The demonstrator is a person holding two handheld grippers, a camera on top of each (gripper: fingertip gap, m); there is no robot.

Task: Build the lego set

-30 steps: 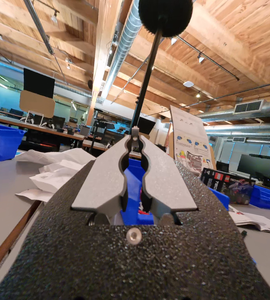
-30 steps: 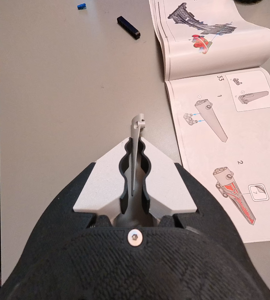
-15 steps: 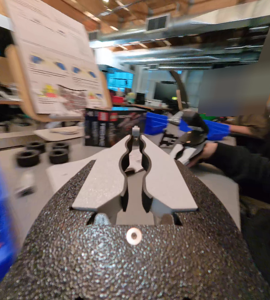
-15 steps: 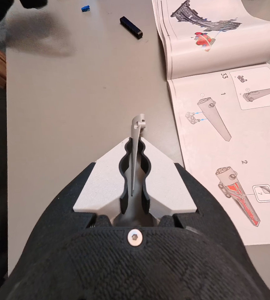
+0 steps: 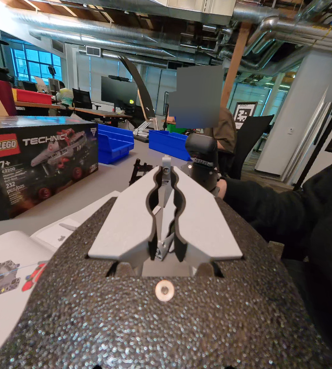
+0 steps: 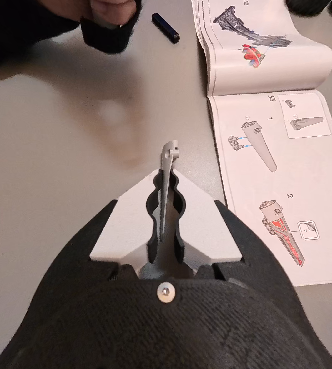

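My right gripper (image 6: 166, 171) is shut on a long grey tapered panel (image 6: 166, 191) and holds it above the grey table (image 6: 61, 179). The panel's wide end, which has a hole, sticks out past the fingertips. My left gripper (image 5: 166, 169) is shut on a small grey connector (image 5: 166, 164) at its fingertips. It faces the right gripper (image 5: 200, 159), which is just beyond to the right. More grey parts show through the gap between its fingers; I cannot tell what they are. In the right wrist view a blurred pale shape (image 6: 111, 115) and a sleeved hand (image 6: 109, 22) hang beyond the panel.
An open instruction booklet (image 6: 271, 159) lies right of the panel and also shows in the left wrist view (image 5: 11, 255). A black beam (image 6: 165, 28) lies far on the table. The set's box (image 5: 39, 159), two blue bins (image 5: 115, 143), a black frame assembly (image 5: 139, 169) and a seated person stand beyond. One gripper's finger ends stand about 15 centimeters off the other's.
My left gripper has swung from facing the ceiling and a blue bin round to the right, toward the right gripper. A hand and a blur have entered the right wrist view. The right gripper has barely moved.
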